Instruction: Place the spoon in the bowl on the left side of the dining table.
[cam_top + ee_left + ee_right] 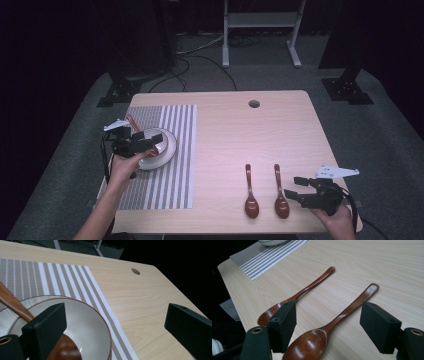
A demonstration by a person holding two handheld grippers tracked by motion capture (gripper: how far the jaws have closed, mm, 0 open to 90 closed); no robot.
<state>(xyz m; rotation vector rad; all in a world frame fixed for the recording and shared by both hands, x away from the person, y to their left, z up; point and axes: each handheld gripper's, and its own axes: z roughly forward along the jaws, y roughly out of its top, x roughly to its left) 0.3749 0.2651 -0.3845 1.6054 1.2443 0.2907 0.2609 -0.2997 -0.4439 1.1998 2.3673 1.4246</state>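
Note:
A white bowl (168,146) with a brown rim sits on a striped placemat (176,165) at the table's left. A brown wooden spoon (132,122) rests in it, handle leaning out toward the far left. My left gripper (156,142) hovers open just over the bowl. In the left gripper view the jaws (117,327) stand wide apart, and the spoon (13,303) and bowl (85,322) lie under the left jaw. Two more wooden spoons (251,192) (280,194) lie side by side near the front edge. My right gripper (294,187) is open beside them; the nearer spoon (342,312) lies between its jaws (332,327), untouched.
The wooden table (250,135) has a round cable hole (254,104) near its far edge. Beyond it stand a white frame (260,30) and black stands on grey carpet. The table's front edge runs close to the right gripper.

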